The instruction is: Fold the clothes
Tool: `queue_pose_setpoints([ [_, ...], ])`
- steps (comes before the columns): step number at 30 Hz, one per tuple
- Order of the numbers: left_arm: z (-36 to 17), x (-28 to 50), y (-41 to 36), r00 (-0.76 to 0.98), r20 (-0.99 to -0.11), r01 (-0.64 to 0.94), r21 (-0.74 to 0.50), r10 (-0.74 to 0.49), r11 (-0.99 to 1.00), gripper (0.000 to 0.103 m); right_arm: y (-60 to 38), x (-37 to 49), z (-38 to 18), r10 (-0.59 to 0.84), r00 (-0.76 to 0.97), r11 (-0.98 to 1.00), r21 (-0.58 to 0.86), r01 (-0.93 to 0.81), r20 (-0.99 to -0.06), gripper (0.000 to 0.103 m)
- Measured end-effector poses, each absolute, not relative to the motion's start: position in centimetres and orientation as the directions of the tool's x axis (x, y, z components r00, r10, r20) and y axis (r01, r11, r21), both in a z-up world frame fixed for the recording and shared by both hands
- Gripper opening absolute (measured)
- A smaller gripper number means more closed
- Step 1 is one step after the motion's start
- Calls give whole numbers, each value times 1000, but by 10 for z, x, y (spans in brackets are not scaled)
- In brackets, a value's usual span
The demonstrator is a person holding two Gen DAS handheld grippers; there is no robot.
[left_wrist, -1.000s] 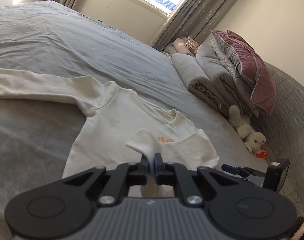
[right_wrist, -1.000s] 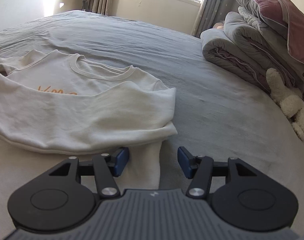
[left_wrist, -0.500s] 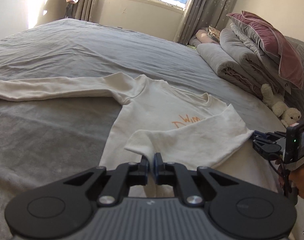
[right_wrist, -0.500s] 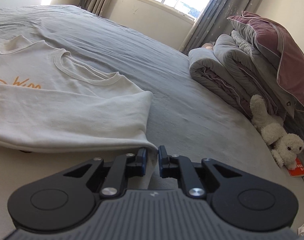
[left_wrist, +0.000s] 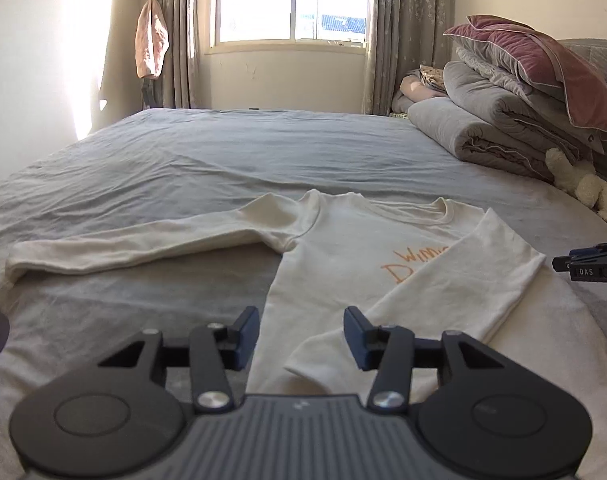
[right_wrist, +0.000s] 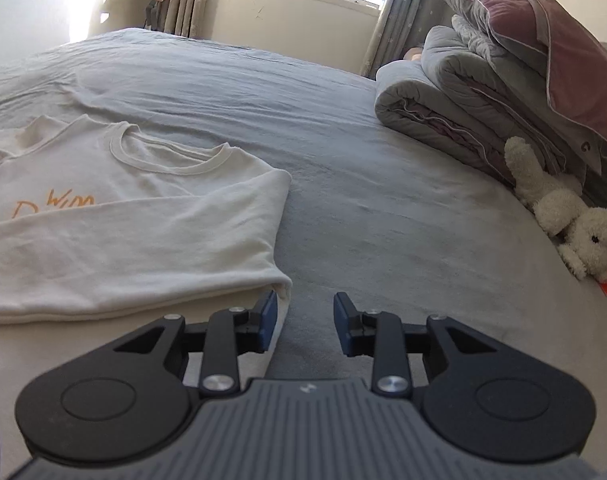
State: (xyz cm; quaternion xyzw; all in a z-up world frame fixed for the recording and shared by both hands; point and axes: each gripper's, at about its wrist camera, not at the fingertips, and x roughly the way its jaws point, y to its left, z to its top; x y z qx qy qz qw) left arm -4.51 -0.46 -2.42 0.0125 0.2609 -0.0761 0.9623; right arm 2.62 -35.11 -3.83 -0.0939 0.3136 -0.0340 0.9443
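A cream long-sleeved sweatshirt (left_wrist: pixel 343 256) with orange lettering lies flat on the grey bed (left_wrist: pixel 223 152). Its right sleeve (left_wrist: pixel 455 292) is folded across the chest; its left sleeve (left_wrist: pixel 143 244) stretches out to the left. My left gripper (left_wrist: pixel 301 334) hovers over the folded sleeve's cuff, its jaws opening, pads off the cloth. In the right wrist view the sweatshirt (right_wrist: pixel 123 232) lies at the left. My right gripper (right_wrist: pixel 303 320) stands just right of the folded edge, jaws opening, only bedsheet between them. Its tip (left_wrist: pixel 587 266) shows at the right edge of the left wrist view.
Rolled grey quilts (right_wrist: pixel 463 108) and a maroon pillow (right_wrist: pixel 543 40) are stacked at the right by the headboard. A white plush toy (right_wrist: pixel 571 220) lies beside them. Window and curtains (left_wrist: pixel 295 0) stand beyond the bed's far edge. Grey sheet (right_wrist: pixel 383 220) stretches right of the sweatshirt.
The left gripper was shut on the sleeve cuff, carried it across the chest, and has let it go. The right gripper closed at the folded edge, then opened again.
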Motion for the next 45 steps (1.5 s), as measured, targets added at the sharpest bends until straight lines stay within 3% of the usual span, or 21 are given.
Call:
queue_pose_setpoints([
  [5,-29,-34,-20,828,-494,289,-29,-265,957,48,-343,31,-26,-48,846,998,-65,16,-531,33],
  [9,-46,-26,-31,764,-561,372,-20,-318,928,47,-329,47,-33,16,847,1000,11,-12,-531,33],
  [11,-58,-22,-35,734,-602,387,-8,-313,922,47,-326,57,-42,27,827,999,42,-3,-561,33],
  [19,-67,-31,-42,760,-585,397,72,-283,915,47,-329,94,-54,-12,793,1000,-9,8,-610,24],
  [26,-66,-32,-42,757,-589,400,75,-283,913,47,-336,137,-52,-38,770,998,-62,-2,-637,24],
  [36,-64,-33,-43,747,-601,403,72,-283,912,47,-351,186,-57,-40,758,999,-29,28,-651,23],
  [45,-52,-23,-34,713,-620,403,-19,-327,915,50,-358,144,-23,28,799,987,145,74,-600,23],
])
